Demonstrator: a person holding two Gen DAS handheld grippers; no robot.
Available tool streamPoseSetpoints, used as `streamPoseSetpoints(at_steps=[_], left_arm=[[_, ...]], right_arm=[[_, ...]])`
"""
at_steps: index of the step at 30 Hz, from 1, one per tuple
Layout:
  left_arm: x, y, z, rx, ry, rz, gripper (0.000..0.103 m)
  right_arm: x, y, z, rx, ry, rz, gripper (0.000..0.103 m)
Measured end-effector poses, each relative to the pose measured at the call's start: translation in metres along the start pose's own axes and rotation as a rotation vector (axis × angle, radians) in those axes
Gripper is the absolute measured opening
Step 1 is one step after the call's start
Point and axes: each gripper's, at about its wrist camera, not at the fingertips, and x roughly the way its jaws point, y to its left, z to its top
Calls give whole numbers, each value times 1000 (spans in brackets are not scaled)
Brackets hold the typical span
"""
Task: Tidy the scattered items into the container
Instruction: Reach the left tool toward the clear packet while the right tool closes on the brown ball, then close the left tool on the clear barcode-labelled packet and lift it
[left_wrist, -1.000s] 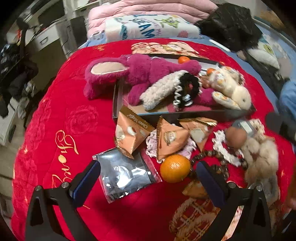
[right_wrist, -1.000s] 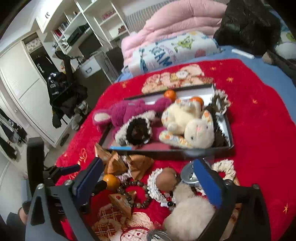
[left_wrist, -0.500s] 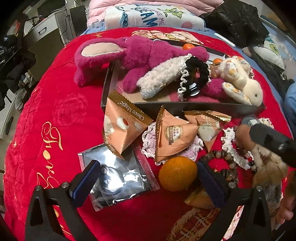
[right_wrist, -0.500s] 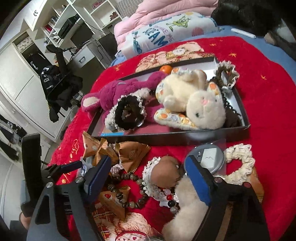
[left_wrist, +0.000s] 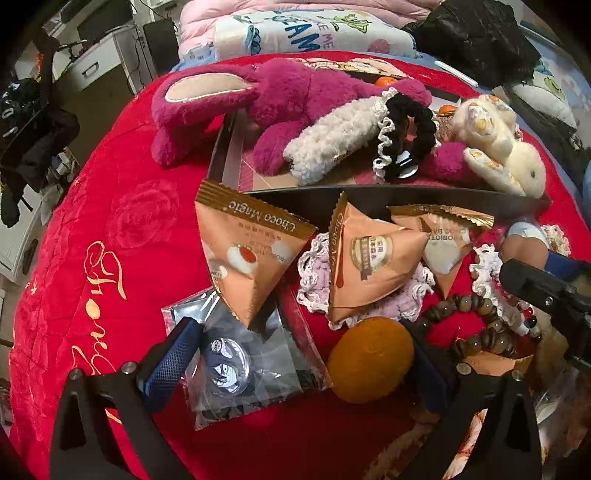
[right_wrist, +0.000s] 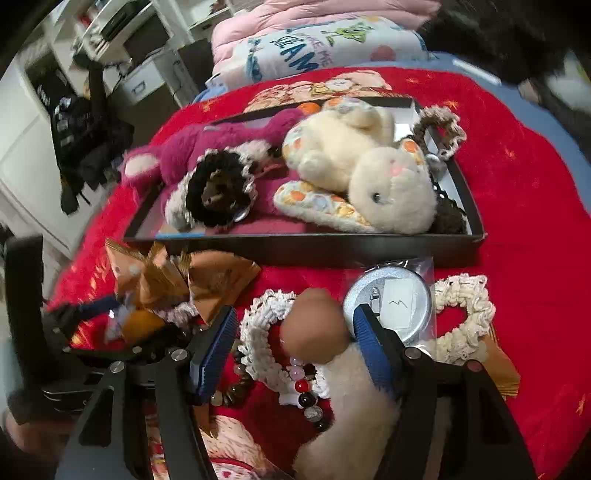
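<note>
left gripper (left_wrist: 295, 363) spread wide, low over the red blanket (left_wrist: 110, 221), holding nothing; its fingers bracket a clear badge bag (left_wrist: 240, 354) and an orange (left_wrist: 369, 360). the orange lies just in front of the black tray (left_wrist: 369, 192), apart from it. three snack packets (left_wrist: 251, 254) sit between orange and tray, the nearest edges close to the tray wall. right gripper (right_wrist: 291, 341) open, fingers either side of the brown head of a fluffy keychain (right_wrist: 314, 325), not clamped. silver badge (right_wrist: 391, 302) and cream scrunchie (right_wrist: 465, 314) just in front of the tray. inside the tray: pink plush (left_wrist: 295, 103), cream rabbit (right_wrist: 369, 166), black scrunchie (right_wrist: 218, 192).
</note>
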Motion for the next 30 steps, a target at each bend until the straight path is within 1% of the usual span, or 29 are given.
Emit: streamPoseSetpoints(at_steps=[1,3,5,9,12,15,17,18,19,20,22,24,25,28,30], left_arm=[[0,0,0,-6,-2,0,103],[1,0,1,-14,-2,-2,103],[1,0,2,-16,4,-1,103],[1,-1,6,-18,27,-2,103],[-1,-2,7,-17,38,1,102],[-6,-5,8,3,34,12,91],[-10,-7,9,11,26,22,74],[-12,-8,10,14,23,22,71],[-14,-8,11,15,22,20,63],[-17,-9,12,18,21,21,60],[-21,-10,14,24,21,24,55],[-27,-10,17,24,16,18,53],[-30,-9,18,17,12,7,52],[-42,-4,25,-31,-2,-59,52],[-46,1,26,-45,-12,-77,52]], right_arm=[[0,1,-1,-9,2,-12,62],[1,0,-1,-10,-2,-30,53],[1,-4,-1,0,-7,-51,36],[3,-11,-1,24,-7,-31,35],[3,-6,-2,11,-9,-45,35],[4,-5,-1,14,-9,-41,35],[4,-6,-1,22,-9,-36,35],[4,-7,-1,25,-9,-33,35],[4,-7,0,26,-8,-32,35],[4,-7,0,26,-8,-31,35],[4,-6,0,25,-8,-33,35],[3,-7,-1,22,-8,-33,35],[3,-7,-1,24,-8,-33,35],[4,-8,-1,28,-8,-28,35],[2,-9,-1,36,-9,-23,35]])
